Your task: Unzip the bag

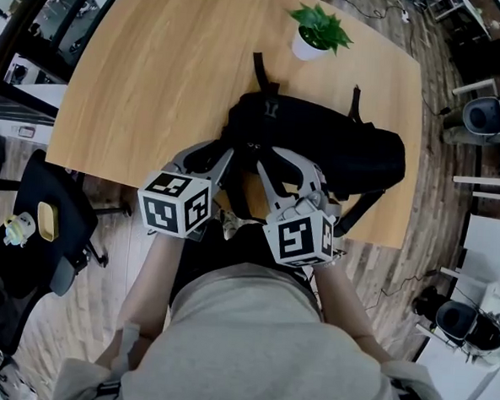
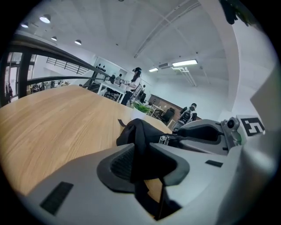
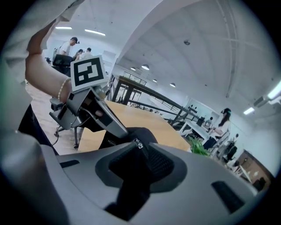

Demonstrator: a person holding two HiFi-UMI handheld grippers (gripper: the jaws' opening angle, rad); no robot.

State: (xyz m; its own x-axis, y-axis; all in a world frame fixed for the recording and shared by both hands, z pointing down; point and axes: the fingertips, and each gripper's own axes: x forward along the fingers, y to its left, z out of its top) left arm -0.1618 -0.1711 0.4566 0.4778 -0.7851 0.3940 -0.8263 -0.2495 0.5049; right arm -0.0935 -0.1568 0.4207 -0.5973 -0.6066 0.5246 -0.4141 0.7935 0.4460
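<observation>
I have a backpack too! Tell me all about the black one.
The black backpack looks like soft fabric and lies flat on the wooden table near a potted plant. One strap hangs over the near edge. The left gripper pinches a fold of it. The right gripper straddles fabric by a small metal zip pull.

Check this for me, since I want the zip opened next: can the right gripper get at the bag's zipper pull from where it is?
Probably yes. The right gripper is at the near edge of the bag, and what looks like the metal zipper pull sits at its open jaws with nothing between.
</observation>
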